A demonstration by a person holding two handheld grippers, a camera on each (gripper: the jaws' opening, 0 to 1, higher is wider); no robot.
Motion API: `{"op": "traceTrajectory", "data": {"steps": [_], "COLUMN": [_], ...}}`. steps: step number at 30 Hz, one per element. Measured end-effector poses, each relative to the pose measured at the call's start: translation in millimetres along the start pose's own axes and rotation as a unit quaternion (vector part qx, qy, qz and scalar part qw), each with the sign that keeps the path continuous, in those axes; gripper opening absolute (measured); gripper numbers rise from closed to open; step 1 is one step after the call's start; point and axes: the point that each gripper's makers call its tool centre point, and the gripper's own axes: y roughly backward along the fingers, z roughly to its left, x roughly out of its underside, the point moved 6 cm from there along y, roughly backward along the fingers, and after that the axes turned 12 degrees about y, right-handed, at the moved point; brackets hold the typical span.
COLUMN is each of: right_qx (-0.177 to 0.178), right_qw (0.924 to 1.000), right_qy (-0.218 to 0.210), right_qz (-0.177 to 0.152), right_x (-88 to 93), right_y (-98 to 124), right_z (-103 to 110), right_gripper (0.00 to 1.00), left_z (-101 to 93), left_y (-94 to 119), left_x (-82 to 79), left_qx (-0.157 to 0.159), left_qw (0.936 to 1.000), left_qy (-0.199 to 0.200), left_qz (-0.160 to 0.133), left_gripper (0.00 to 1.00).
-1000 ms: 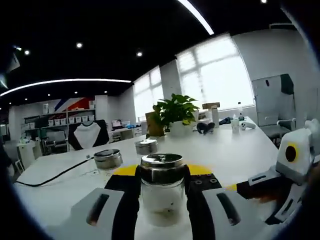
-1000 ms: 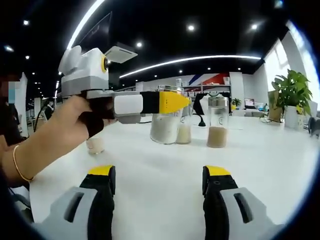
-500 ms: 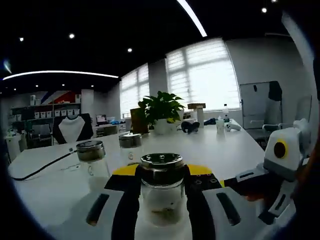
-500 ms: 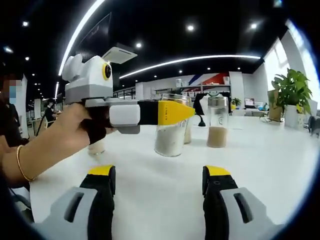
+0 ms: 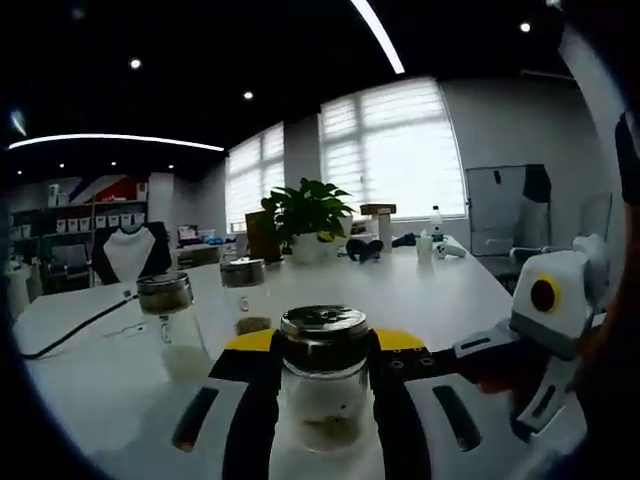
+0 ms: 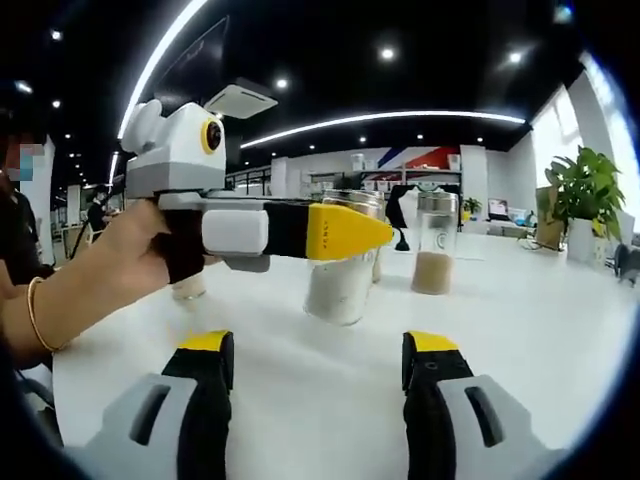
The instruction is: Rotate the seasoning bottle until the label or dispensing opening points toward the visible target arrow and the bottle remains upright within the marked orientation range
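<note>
Two grippers: the left gripper [image 5: 322,375] is clamped on the seasoning bottle [image 5: 322,378] at bottom centre of its view; the right gripper [image 6: 318,362] stands with jaws apart, nothing between them.
Bottle: steel-lidded glass jar with pale seasoning inside; in the right gripper view [image 6: 342,270] it hangs tilted above the table, behind a yellow jaw tip.
Change: a second ago the bottle stood among the other jars; now it is raised and leaning.
Surface: white table [image 6: 520,330]; two more steel-lidded jars [image 5: 168,325] left of centre, a black cable at far left.
Room: potted plant [image 5: 305,215] centre, bright blinds behind.
Right gripper view adds: the person's hand [image 6: 120,255] gripping the left tool's handle, and a jar of tan powder [image 6: 435,255].
</note>
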Motion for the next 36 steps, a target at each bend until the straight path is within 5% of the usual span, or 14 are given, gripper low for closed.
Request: {"op": "traceTrajectory", "data": {"steps": [31,36], "right_qx": [0.018,0.019], "right_qw": [0.9998,0.9997], "right_qy": [-0.004,0.002], "right_qz": [-0.013,-0.012], "right_x": [-1.9,-2.0], "right_y": [2,2], "right_z": [-5,-5], "right_gripper": [0.57,0.54], "left_z": [-31.3,-35.1], "left_y": [-3,-2], "left_x": [18.4,18.0], "left_qx": [0.118,0.143], "left_qw": [0.9906,0.9877], "left_qy": [-0.015,0.012], "left_qz": [0.066,0.062], "left_gripper": [0.36,0.36]}}
